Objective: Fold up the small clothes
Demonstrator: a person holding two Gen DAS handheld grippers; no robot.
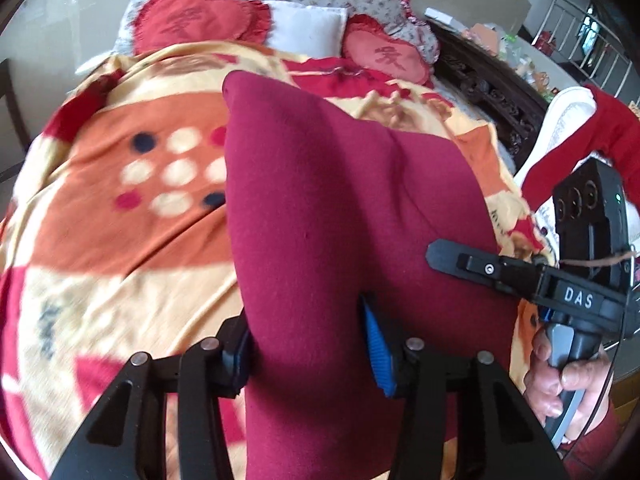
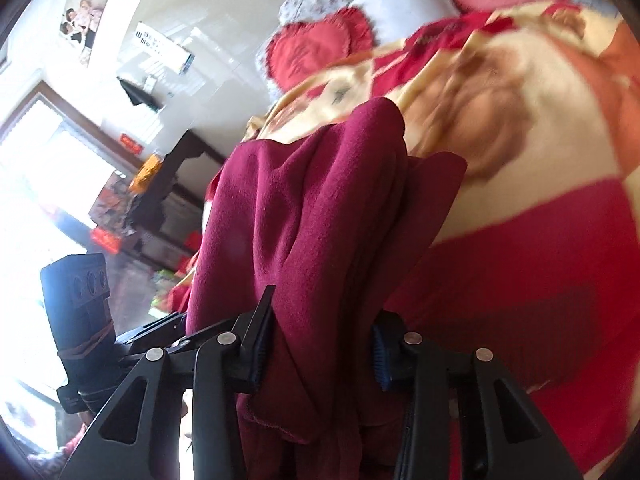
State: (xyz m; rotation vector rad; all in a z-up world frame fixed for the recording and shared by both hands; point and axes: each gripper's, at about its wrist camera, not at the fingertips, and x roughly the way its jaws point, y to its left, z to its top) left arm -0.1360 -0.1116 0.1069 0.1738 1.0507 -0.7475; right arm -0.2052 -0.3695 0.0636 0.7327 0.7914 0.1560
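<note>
Left gripper (image 1: pixel 308 344) clamped on a maroon garment (image 1: pixel 320 200), right gripper (image 2: pixel 320 352) clamped on its bunched folds, patterned blanket (image 1: pixel 120 200) beneath, heart cushions (image 1: pixel 192 24) far.

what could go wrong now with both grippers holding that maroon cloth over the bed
1. The left gripper pinches a thick bunched fold of the maroon garment, so layers could slip out unevenly.
2. The right gripper also clamps bunched folds, so creases may get folded in.
3. The loose end trails on the patterned blanket and could drag or rumple it.
</note>
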